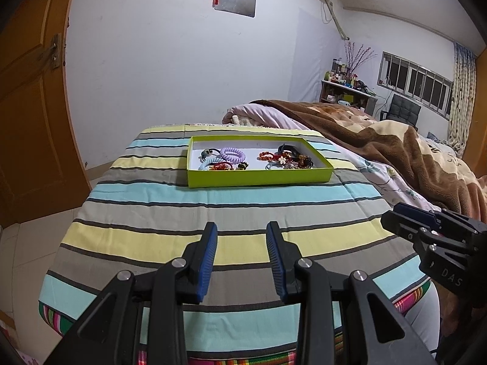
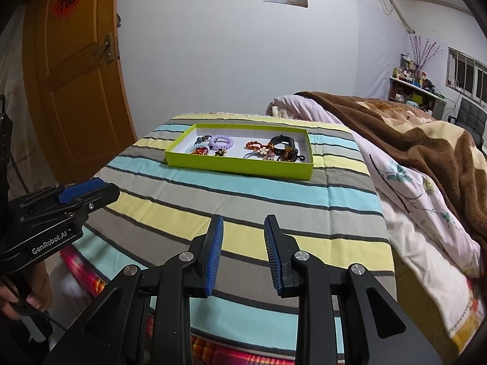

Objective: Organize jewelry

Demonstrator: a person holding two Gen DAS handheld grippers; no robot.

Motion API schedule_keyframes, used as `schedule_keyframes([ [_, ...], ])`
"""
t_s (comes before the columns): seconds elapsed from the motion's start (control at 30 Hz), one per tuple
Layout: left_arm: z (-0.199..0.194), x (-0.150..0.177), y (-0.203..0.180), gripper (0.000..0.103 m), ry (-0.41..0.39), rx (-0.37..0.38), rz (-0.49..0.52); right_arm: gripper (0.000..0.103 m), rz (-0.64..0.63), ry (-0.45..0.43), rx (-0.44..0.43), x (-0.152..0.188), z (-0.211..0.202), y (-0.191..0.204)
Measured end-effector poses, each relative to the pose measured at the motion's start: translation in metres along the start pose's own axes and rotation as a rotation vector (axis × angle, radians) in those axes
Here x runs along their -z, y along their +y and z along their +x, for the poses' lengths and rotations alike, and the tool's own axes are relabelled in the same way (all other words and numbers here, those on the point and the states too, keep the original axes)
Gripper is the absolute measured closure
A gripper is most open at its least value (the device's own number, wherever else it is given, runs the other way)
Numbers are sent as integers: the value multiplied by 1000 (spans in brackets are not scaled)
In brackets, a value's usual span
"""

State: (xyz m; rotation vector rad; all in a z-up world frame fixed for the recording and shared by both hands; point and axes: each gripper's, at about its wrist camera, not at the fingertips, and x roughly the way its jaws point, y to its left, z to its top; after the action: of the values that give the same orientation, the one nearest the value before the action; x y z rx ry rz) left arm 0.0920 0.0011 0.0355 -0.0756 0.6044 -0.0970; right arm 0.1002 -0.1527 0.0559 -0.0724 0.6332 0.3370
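Note:
A lime-green box lid [image 1: 258, 178] [image 2: 237, 164] lies on the striped cloth, far from both grippers. Inside on the left lie a purple coil hair tie [image 1: 232, 153] [image 2: 221, 143], a light blue tie and small dark pieces. On the right lie a red bead bracelet [image 1: 267, 155] [image 2: 254, 145], a black band [image 1: 287, 149] [image 2: 283, 142] and a flower piece. My left gripper [image 1: 242, 231] is open and empty above the cloth's near end. My right gripper [image 2: 243, 223] is open and empty; it also shows in the left wrist view [image 1: 426, 228].
The striped cloth [image 1: 231, 213] covers a raised surface with drop-offs at left and front. A brown blanket [image 1: 380, 140] and pink floral quilt [image 2: 420, 200] lie on the bed to the right. An orange door [image 2: 76, 76] stands left. A cluttered shelf [image 1: 347, 88] stands far right.

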Motion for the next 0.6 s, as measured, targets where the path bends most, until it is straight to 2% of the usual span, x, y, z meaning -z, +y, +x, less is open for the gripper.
schedule_keyframes([
  [0.6,1,4,-3,68,8,-18,1,74,-4,2,-4,0,1,1],
])
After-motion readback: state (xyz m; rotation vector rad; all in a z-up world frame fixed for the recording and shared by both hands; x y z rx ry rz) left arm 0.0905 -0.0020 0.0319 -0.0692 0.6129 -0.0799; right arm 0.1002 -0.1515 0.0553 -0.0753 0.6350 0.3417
